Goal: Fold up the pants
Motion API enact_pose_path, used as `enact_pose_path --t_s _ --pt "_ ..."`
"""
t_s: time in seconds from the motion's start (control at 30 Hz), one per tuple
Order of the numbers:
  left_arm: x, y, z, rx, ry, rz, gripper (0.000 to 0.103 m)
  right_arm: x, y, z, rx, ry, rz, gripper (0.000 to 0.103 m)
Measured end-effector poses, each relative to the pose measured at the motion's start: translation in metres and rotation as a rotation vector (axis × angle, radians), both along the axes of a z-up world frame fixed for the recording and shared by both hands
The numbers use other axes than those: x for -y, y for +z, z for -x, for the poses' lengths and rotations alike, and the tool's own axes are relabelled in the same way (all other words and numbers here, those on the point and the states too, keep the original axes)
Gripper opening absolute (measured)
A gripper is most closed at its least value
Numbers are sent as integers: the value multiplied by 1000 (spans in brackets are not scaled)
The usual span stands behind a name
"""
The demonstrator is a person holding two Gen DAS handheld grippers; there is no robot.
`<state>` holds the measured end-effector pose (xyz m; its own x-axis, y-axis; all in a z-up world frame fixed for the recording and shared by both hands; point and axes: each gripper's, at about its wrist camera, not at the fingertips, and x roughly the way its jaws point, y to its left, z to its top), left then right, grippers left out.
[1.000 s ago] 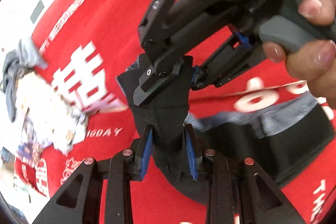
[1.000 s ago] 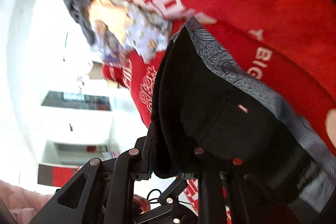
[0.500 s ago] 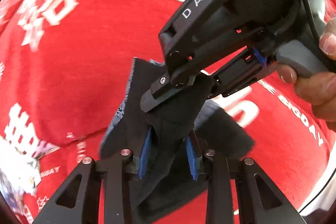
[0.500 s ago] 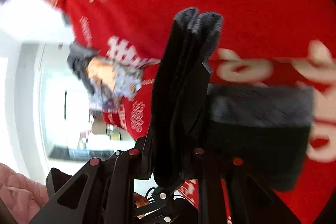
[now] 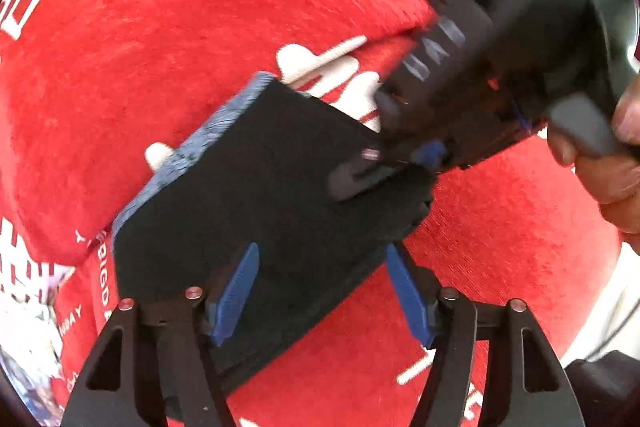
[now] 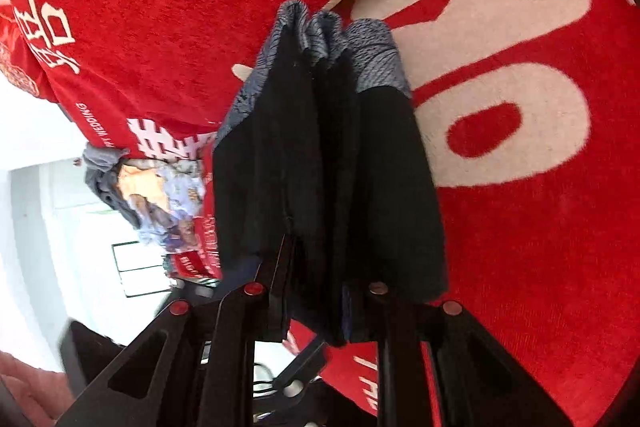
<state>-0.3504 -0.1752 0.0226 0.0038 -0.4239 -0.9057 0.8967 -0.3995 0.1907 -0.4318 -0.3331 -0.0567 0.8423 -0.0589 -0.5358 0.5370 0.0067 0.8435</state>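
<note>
Two grippers meet one folded pair of black pants [image 5: 256, 195] on the red cloth [image 5: 160, 47]: left gripper [image 5: 320, 291] opening, pads clear; right gripper [image 6: 316, 307] clamping its edge.

Folded black pants [image 5: 256, 195], grey waistband, on red cloth [image 5: 160, 27]

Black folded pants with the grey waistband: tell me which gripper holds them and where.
The right gripper is shut on the black folded pants at the bunched edge opposite the grey waistband. The left gripper is opening; its pads stand clear of the cloth.
</note>
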Motion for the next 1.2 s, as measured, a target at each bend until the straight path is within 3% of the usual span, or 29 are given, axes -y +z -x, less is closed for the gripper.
enact_pose_path --t_s 0.1,0.17,0.27,0.37,0.53,0.63,0.67,0.7,0.77,0.83,0.97,1.1,1.2 --pt "8 15 -30 -31 82 -18 68 -3 7 0 -63 6 1 20" --pt "20 21 -62 -48 189 -41 68 -7 13 -2 -123 10 4 21" --pt "44 17 -123 -60 354 -69 68 -6 21 1 -199 9 -11 35" --pt "62 13 -168 -78 500 -82 68 7 41 5 -203 -18 51 38" --pt "99 -18 -229 -177 643 -134 68 63 56 -5 -191 -27 146 39" --pt "105 -43 -244 -261 698 -204 68 94 37 -27 -247 10 89 40" --pt "105 -47 -246 -272 712 -214 68 100 28 -35 -269 36 64 31" --pt "102 -50 -245 -278 717 -217 68 100 28 -42 -311 56 78 14" --pt "94 -52 -239 -268 700 -196 70 92 36 -55 -389 92 134 13" --pt "87 -54 -230 -233 679 -180 74 84 34 -55 -420 88 129 11" --pt "83 -48 -224 -200 680 -179 74 67 27 -40 -419 52 103 9" --pt "69 -22 -223 -195 634 -168 74 46 44 -30 -455 37 125 13" --pt "47 -16 -218 -186 585 -202 74 24 62 -29 -420 53 173 14"
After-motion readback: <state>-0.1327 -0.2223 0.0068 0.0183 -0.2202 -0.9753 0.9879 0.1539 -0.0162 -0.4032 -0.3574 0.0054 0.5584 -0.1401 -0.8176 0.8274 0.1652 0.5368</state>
